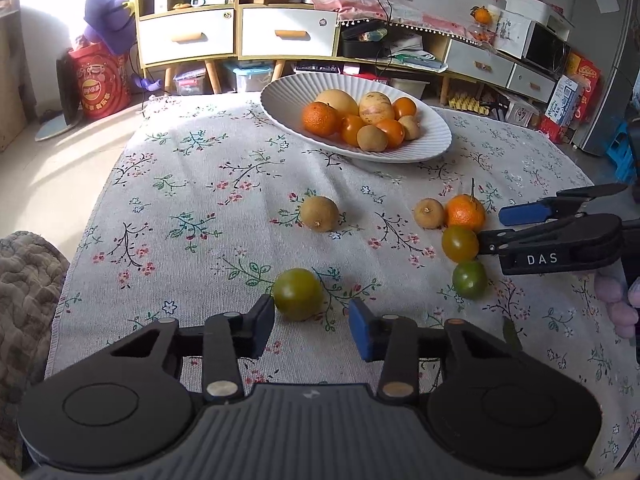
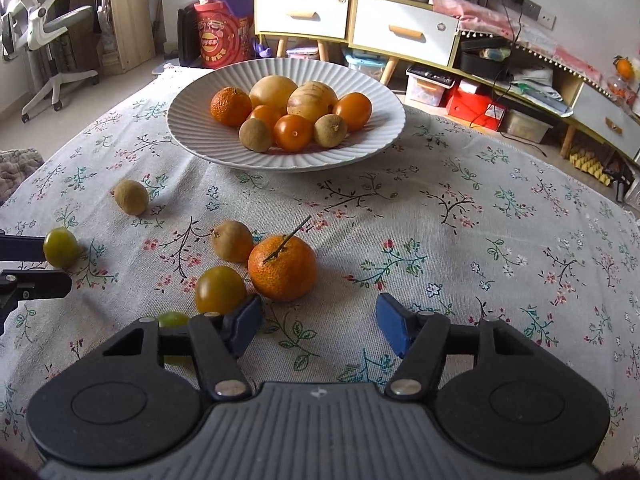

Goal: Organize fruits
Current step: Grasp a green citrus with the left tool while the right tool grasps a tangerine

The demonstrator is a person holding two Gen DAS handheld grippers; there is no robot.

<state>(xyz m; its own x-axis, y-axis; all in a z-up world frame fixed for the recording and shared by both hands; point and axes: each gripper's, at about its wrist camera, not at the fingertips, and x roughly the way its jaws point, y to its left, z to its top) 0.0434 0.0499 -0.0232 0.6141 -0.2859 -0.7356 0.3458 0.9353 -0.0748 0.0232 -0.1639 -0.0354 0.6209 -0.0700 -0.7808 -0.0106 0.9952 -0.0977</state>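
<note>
green fruit (image 2: 173,319) half hidden behind right tongs (image 2: 318,322)

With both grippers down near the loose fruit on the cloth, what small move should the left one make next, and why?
Probably ease the left gripper slightly forward and close. The green tomato sits just ahead of its fingertips, the left pad at its edge and the right pad apart from it, so the jaws do not grip it yet. The white ribbed bowl already holds the sorted fruit.

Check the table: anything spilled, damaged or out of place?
Nothing spilled or damaged. Six fruits lie loose on the tablecloth outside the white plate, including a stemmed mandarin and a green tomato.
</note>
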